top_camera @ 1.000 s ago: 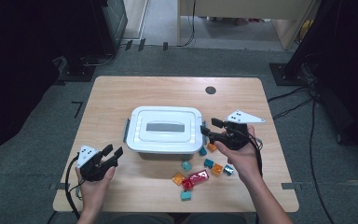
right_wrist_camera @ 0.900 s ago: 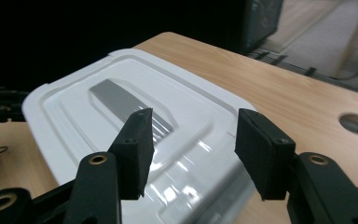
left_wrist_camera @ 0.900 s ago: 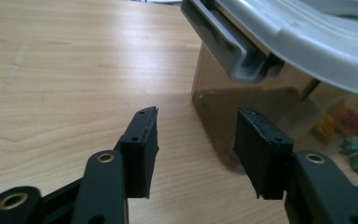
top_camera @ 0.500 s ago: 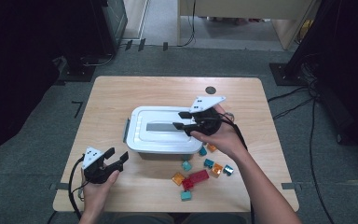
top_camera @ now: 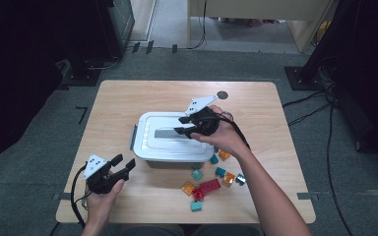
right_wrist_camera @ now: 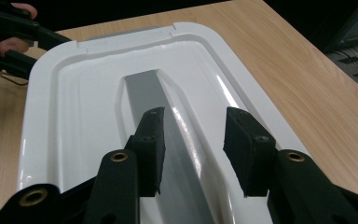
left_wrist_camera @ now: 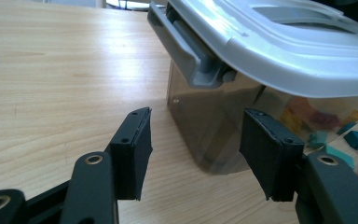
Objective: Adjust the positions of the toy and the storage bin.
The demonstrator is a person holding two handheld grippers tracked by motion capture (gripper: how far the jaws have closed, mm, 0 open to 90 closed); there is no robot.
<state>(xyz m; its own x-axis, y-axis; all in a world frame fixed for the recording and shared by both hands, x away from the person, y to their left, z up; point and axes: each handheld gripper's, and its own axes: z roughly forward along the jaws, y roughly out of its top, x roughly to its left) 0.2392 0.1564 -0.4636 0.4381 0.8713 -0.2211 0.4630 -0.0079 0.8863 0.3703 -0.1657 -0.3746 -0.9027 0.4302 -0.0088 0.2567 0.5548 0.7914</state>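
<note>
Lidded box [top_camera: 172, 140] at mid-counter [top_camera: 128, 103], right tool [top_camera: 181, 125] above its lid, left tool [top_camera: 123, 166] waiting at the near-left corner.

Lid [right_wrist_camera: 98, 93] on, grey handle strip [right_wrist_camera: 154, 102] along its middle; right tool's jaws have been narrowing, parted, nothing between them, hanging over that strip. Left tool [left_wrist_camera: 193, 149] has its jaws apart and empty, low on the counter, facing the grey latch [left_wrist_camera: 186, 51]. The left gripper view looks through the clear wall: coloured bricks [left_wrist_camera: 349, 137] show behind it. High view: loose bricks [top_camera: 209, 184] lie right of the box's front.

right gripper [top_camera: 183, 126] slides in from the blocks [top_camera: 207, 186] to hover over the box lid [top_camera: 162, 142], jaws closing a bit, nothing between them
</note>
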